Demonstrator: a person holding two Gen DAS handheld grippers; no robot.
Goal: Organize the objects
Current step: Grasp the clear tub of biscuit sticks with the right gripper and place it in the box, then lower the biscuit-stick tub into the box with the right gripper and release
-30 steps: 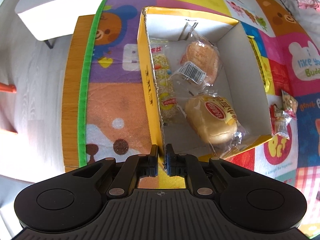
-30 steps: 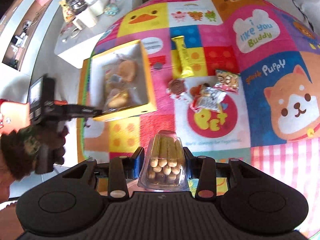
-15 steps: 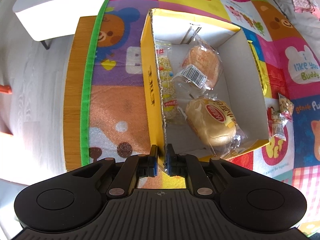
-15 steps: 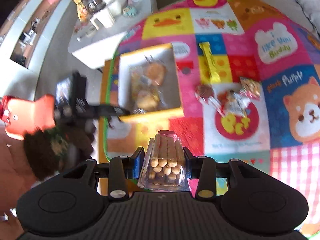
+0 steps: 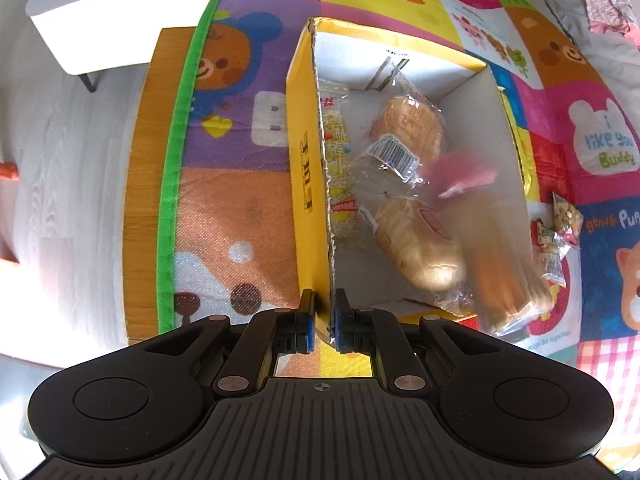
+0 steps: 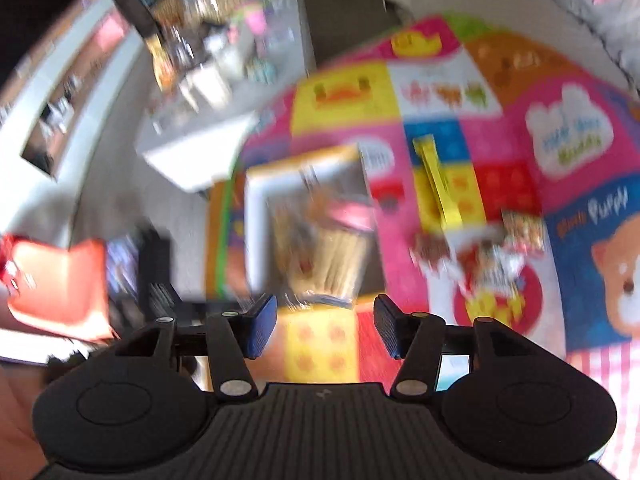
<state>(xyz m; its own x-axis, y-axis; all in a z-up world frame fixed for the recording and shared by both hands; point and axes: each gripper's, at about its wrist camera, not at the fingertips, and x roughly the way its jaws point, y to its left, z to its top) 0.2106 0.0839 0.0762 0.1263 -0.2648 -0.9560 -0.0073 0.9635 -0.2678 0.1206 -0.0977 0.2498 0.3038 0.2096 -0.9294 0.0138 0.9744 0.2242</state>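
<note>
The left gripper [image 5: 323,316] pinches the near corner wall of the yellow box [image 5: 305,168], fingers pressed on either side of the cardboard. The right gripper [image 6: 325,326] is spread wide with nothing between its pads. The clear pack of biscuit sticks [image 5: 496,248] appears only as a motion-blurred streak at about 4 o'clock in the left view, over the box's right wall and near edge, above the two wrapped buns [image 5: 416,240]. The risk, as I judge it, is that the pack catches that rim and tips out toward the loose snacks [image 5: 558,236] at 3 o'clock on the mat [image 5: 240,184]. A weak pinch on thin cardboard could also let the box shift or tilt on impact.
</note>
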